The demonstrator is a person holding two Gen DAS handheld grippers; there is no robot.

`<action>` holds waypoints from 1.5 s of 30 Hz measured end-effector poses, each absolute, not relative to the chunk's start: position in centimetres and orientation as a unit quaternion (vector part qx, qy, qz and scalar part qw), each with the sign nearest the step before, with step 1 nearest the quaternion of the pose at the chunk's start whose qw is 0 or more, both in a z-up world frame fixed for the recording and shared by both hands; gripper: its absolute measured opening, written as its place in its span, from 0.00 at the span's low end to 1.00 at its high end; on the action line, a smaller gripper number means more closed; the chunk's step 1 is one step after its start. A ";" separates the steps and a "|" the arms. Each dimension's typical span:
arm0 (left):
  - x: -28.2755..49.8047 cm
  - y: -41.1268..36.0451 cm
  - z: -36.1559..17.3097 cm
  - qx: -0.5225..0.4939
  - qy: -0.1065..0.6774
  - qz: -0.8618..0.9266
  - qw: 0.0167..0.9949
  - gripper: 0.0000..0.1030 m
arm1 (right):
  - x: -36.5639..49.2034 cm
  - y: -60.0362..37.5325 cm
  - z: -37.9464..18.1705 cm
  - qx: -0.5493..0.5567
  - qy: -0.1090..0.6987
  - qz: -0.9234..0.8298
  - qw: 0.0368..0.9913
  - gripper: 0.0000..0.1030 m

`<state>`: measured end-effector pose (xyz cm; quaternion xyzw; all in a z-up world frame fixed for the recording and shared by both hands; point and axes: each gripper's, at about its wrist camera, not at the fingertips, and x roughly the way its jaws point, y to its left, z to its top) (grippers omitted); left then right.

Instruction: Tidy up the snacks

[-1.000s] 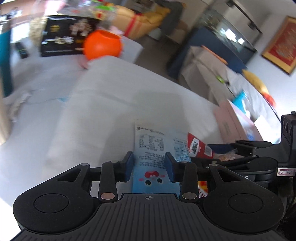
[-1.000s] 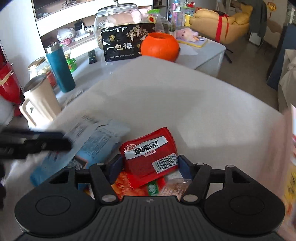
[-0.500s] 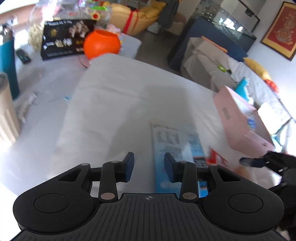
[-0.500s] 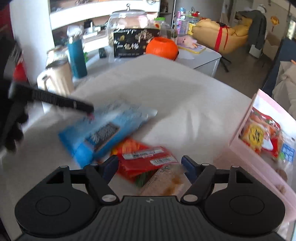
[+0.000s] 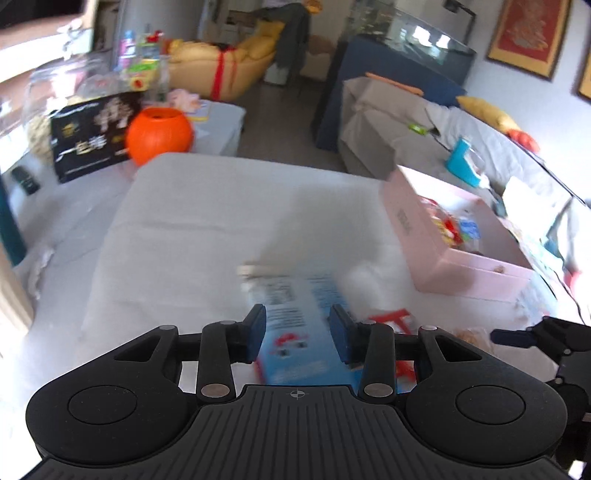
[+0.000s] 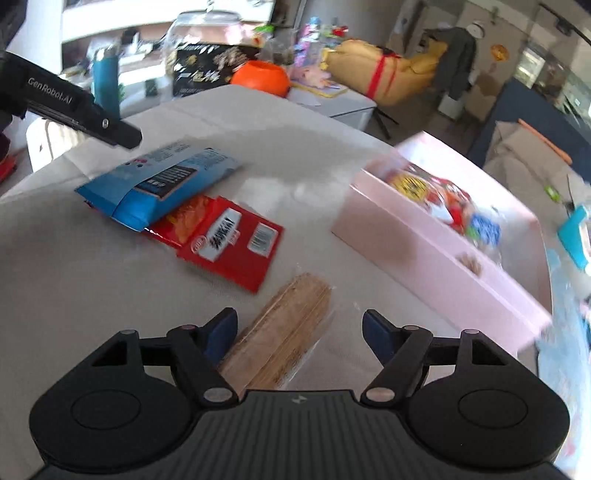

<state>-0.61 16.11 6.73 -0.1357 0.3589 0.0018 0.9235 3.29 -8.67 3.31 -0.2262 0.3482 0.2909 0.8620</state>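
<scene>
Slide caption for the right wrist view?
Right gripper open above a clear-wrapped biscuit pack, beside red and blue snack packets.

A lived-in home living room: a yellow sofa (image 5: 236, 66) tied with red ribbon, a framed picture (image 5: 524, 35) on the wall, a glass aquarium (image 5: 410, 40), a coat draped on a stand (image 6: 456, 55), and cloth-covered tables (image 5: 207, 221) crowded with jars.
</scene>
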 end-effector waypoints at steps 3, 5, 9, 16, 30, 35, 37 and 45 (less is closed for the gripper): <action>0.4 13.5 6.3 -0.100 0.377 -0.012 0.921 0.41 | 3.8 -10.1 2.9 -0.173 0.356 0.276 0.876 0.74; 1.1 11.4 5.5 -0.065 0.395 -0.018 0.916 0.41 | 3.9 -11.1 2.5 -0.138 0.360 0.265 0.884 0.75; 1.9 8.6 4.2 -0.017 0.407 -0.026 0.913 0.48 | 4.0 -12.5 1.8 -0.094 0.360 0.253 0.893 0.75; 3.0 8.5 4.2 -0.033 0.416 -0.020 0.908 0.52 | 3.9 -13.6 1.1 -0.062 0.346 0.250 0.902 0.78; 3.4 10.6 4.0 -0.008 0.424 0.045 0.905 0.61 | 4.0 -13.5 1.0 -0.058 0.344 0.255 0.902 0.83; 4.2 10.8 3.6 -0.042 0.431 0.009 0.902 0.89 | 4.0 -13.5 1.0 -0.058 0.344 0.255 0.902 0.83; 4.5 11.3 3.6 -0.054 0.425 0.011 0.903 0.88 | 4.0 -13.5 1.0 -0.058 0.344 0.255 0.902 0.83; 5.4 15.8 3.2 -0.083 0.423 0.069 0.900 0.84 | 3.9 -13.4 0.9 -0.061 0.345 0.256 0.901 0.85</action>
